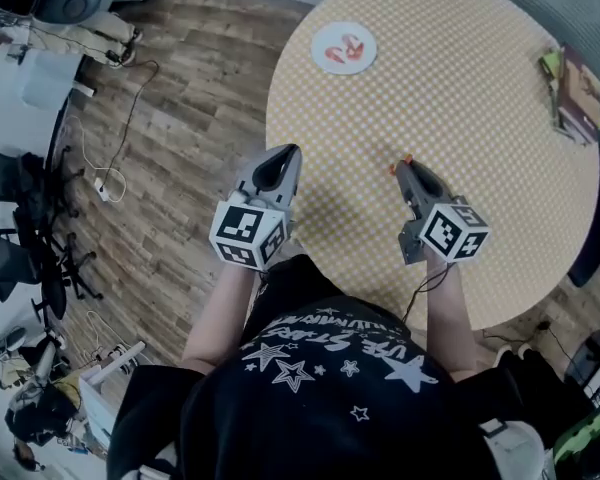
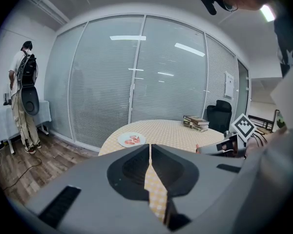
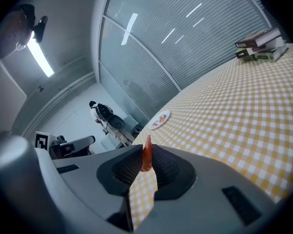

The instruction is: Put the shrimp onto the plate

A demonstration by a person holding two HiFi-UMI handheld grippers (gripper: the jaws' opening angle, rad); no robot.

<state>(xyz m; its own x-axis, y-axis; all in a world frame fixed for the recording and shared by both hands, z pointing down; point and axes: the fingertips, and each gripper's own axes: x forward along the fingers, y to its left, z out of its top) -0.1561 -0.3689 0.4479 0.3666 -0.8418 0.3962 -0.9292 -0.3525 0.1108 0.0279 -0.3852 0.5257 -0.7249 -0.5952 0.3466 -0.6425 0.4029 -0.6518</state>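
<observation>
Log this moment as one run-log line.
left gripper: shut, empty | right gripper: shut on shrimp, over table | plate: far side, bears other shrimp | placing: not yet done

Black shirt (image 1: 320, 353) print perhaps reading "STAR", book spines (image 3: 260, 45) too blurred

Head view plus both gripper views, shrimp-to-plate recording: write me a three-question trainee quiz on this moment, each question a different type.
1. True or false: the left gripper has its jaws wide apart.
2. What is the right gripper clamping? A: a spoon. B: a shrimp. C: a cup.
3. Fill in: in the head view, the plate sits at the far ___ of the table.

Key: 1 false, the jaws are together with nothing between them. 2 B. 3 left.
</observation>
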